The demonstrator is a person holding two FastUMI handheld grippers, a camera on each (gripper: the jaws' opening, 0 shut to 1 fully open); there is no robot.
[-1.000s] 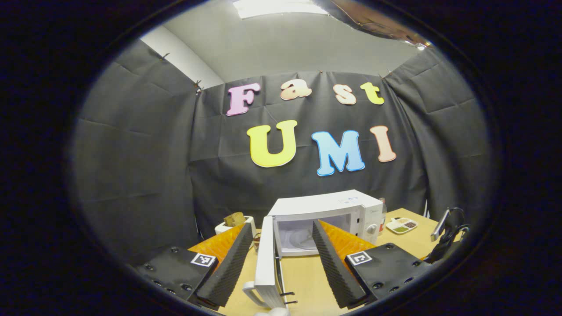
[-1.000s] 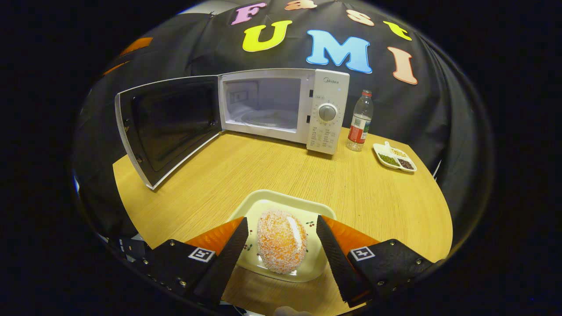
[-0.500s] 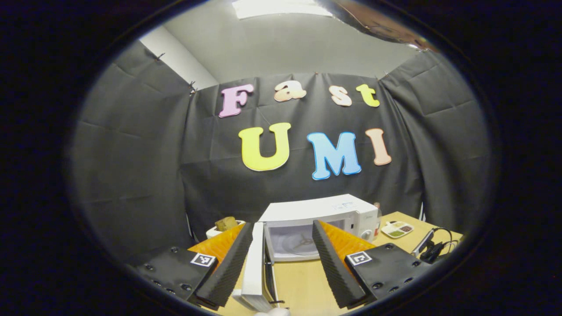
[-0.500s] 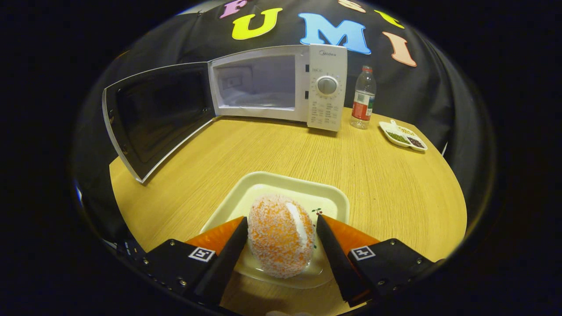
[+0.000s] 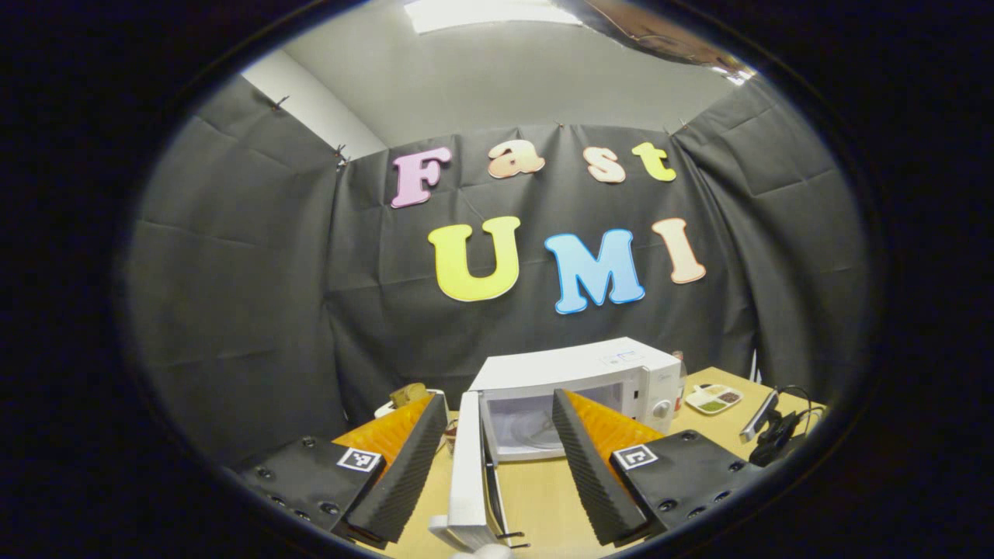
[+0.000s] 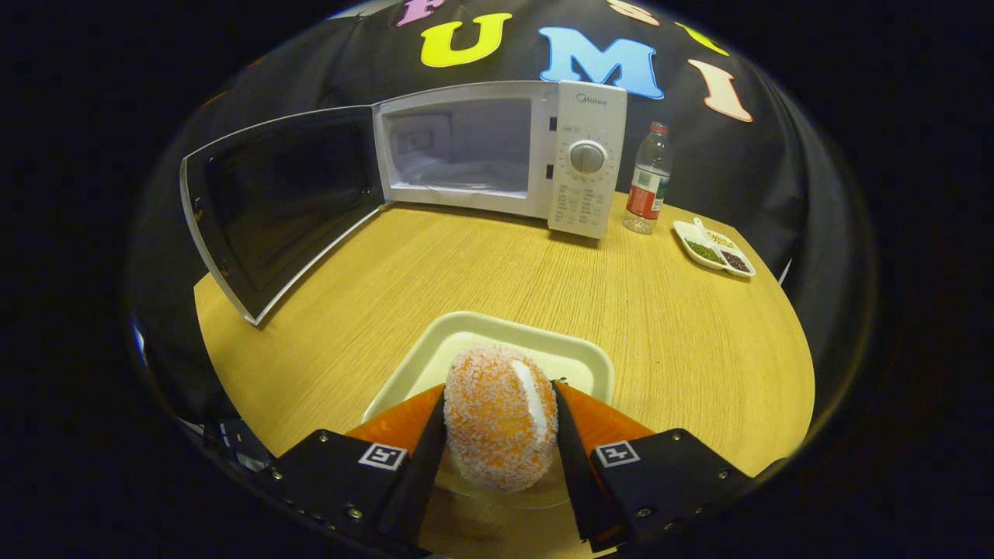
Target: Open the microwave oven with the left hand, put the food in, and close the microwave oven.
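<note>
While the microwave (image 6: 497,147) stands on the table (image 6: 621,310) with its door (image 6: 272,202) swung wide, the right gripper (image 6: 498,435) clamps the food (image 6: 501,415) over its tray (image 6: 575,361). Near the door's edge, the left gripper (image 5: 497,458) is spread, holding nothing.

The microwave (image 6: 497,151) cavity stood open across bare table (image 6: 481,272); its swung-out door (image 6: 272,206) flanked the left approach.
</note>
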